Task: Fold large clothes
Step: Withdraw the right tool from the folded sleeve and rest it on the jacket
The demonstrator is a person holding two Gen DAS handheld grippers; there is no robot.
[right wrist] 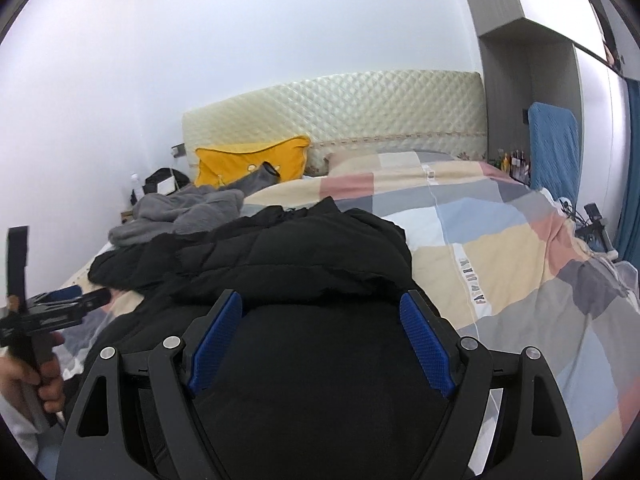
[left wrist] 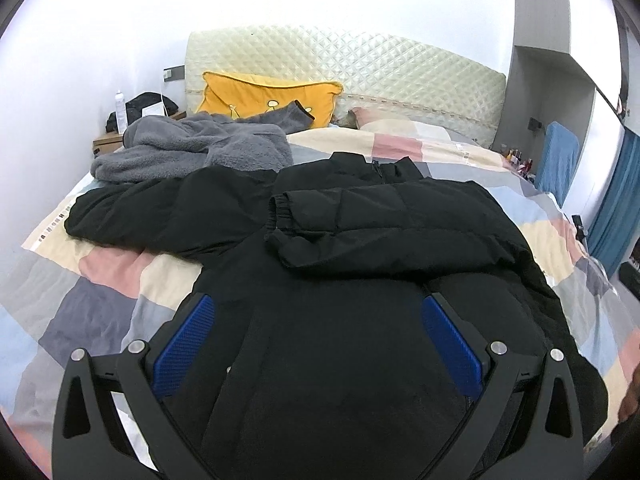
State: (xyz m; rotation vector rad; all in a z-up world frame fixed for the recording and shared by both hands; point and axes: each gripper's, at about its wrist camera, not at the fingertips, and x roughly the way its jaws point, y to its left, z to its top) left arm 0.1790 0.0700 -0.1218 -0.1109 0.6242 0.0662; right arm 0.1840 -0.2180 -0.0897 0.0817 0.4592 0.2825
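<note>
Left gripper (left wrist: 318, 312): fingers spread wide with blue ribbed pads (left wrist: 182, 344), poised over the near hem of the black jacket, gripping nothing

Right gripper (right wrist: 322, 308): also spread wide, blue pads (right wrist: 424, 340) either side of the jacket's near part, nothing between them; whether the pads touch the cloth cannot be told

Left gripper seen from the right wrist view: a black tool held in a bare hand (right wrist: 38, 376), at the jacket's left edge

Black jacket (left wrist: 360, 280): a large, puffy, quilted matte black garment lying on the bed with its collar pointing to the headboard; one sleeve (left wrist: 360, 224) with an elastic gathered cuff is folded across the chest, the other sleeve (left wrist: 160, 212) stretches out to the jacket's left

Quilt (left wrist: 100, 280): beneath the jacket, patchwork of cream, pink, grey and pale blue squares

Grey fleece garment (left wrist: 192, 148): crumpled just beyond the jacket's outstretched sleeve, touching it

Yellow cushion (left wrist: 264, 96): beyond the jacket, behind the fleece, leaning on the cream quilted headboard (left wrist: 380, 76)
</note>
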